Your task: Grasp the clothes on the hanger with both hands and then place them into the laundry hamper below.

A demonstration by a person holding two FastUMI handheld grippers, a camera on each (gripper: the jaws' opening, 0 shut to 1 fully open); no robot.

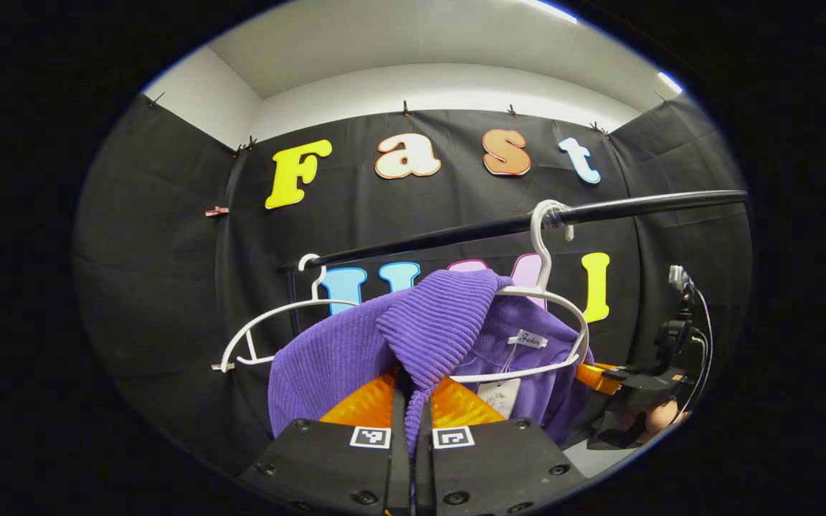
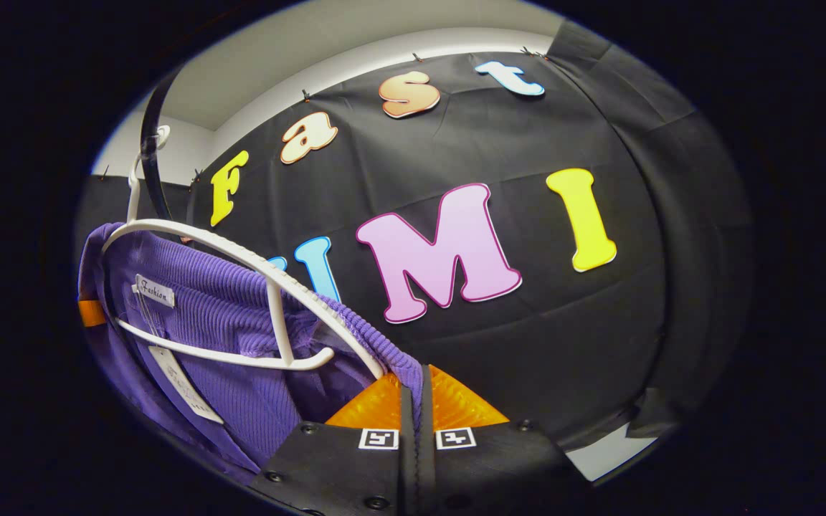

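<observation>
Empty white hanger (image 1: 269,326) hangs leftmost on the black rail (image 1: 528,222). Left hand-held gripper (image 1: 411,401) is clamped on the purple sweater (image 1: 334,358), which is on the second hanger (image 1: 549,301). Right hand-held gripper (image 2: 413,401) pinches the sweater's other shoulder. Risk: the knit could catch on the hanger arm, dragging it off the rail.

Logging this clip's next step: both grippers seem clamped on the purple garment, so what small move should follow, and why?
Probably lift both grippers slightly, then draw the purple sweater off the white hanger. The left gripper and right gripper each pinch a shoulder, yet the hanger sits inside the neck, hooked on the black rail.
</observation>
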